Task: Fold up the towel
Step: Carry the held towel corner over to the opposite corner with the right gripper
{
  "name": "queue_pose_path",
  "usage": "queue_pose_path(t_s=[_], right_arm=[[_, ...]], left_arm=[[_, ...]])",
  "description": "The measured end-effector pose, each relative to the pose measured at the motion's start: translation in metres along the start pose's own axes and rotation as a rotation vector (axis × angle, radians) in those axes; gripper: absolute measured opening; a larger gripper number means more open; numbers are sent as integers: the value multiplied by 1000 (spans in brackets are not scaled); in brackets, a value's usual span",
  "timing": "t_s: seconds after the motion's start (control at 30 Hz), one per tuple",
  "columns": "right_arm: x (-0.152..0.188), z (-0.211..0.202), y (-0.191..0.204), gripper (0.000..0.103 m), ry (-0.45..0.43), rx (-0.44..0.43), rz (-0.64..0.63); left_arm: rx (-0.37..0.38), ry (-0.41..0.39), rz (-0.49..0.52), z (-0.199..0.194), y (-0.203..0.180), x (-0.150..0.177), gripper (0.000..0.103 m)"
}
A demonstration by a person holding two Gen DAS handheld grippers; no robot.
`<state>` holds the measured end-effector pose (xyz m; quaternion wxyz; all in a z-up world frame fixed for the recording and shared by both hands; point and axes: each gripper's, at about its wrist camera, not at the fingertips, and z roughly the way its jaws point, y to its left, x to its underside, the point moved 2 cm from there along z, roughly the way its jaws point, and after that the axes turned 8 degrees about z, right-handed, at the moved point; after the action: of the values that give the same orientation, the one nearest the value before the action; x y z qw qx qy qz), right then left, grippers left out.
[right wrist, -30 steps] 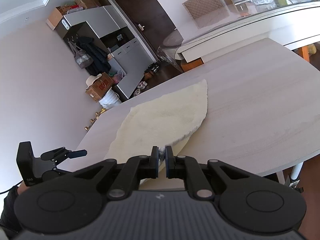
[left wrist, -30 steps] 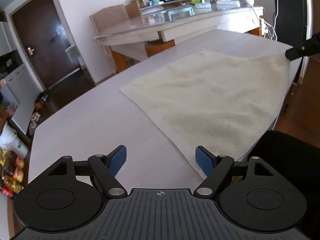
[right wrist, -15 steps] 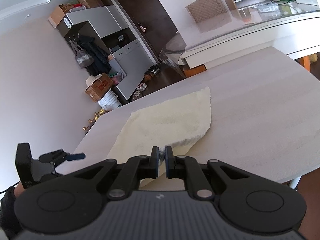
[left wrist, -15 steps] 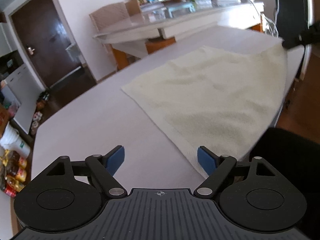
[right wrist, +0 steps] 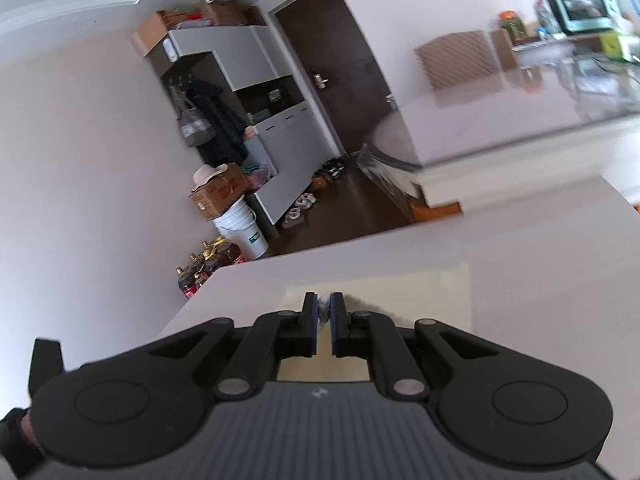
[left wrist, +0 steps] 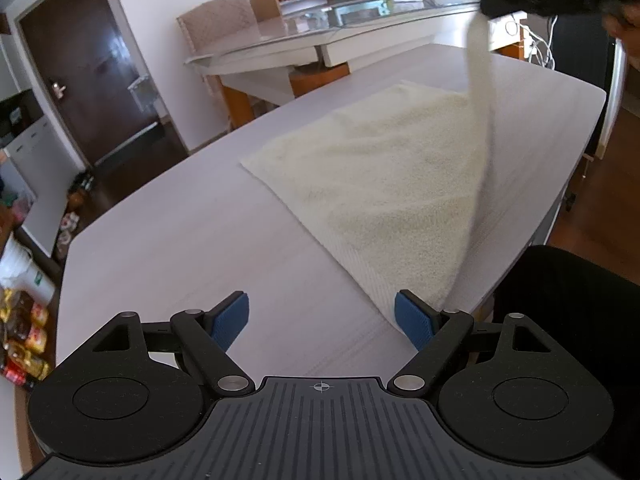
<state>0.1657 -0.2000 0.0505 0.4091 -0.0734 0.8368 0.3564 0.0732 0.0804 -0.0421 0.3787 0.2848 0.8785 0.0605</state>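
The cream towel [left wrist: 372, 176] lies flat on the pale table [left wrist: 180, 232], but one corner is pulled up high. The right gripper [right wrist: 324, 312] pinches that corner tight, and the left gripper [left wrist: 322, 318] waits wide open with nothing in it, beside the near corner. This looks like the first fold, so next the raised corner needs to go across and down onto the other side.

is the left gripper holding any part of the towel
No, the left gripper is open over the table, with the towel beside it.
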Motion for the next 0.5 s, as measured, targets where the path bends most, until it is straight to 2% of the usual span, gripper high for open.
queue_pose_path(t_s=[0.23,0.5], right_arm=[[-37,68,28,7,64,-31,-85],[-44,160,51,7,189,-52,-164]], left_arm=[[30,-10,-18,2,5,2,85],[48,-23,-45,3,16,9,85]])
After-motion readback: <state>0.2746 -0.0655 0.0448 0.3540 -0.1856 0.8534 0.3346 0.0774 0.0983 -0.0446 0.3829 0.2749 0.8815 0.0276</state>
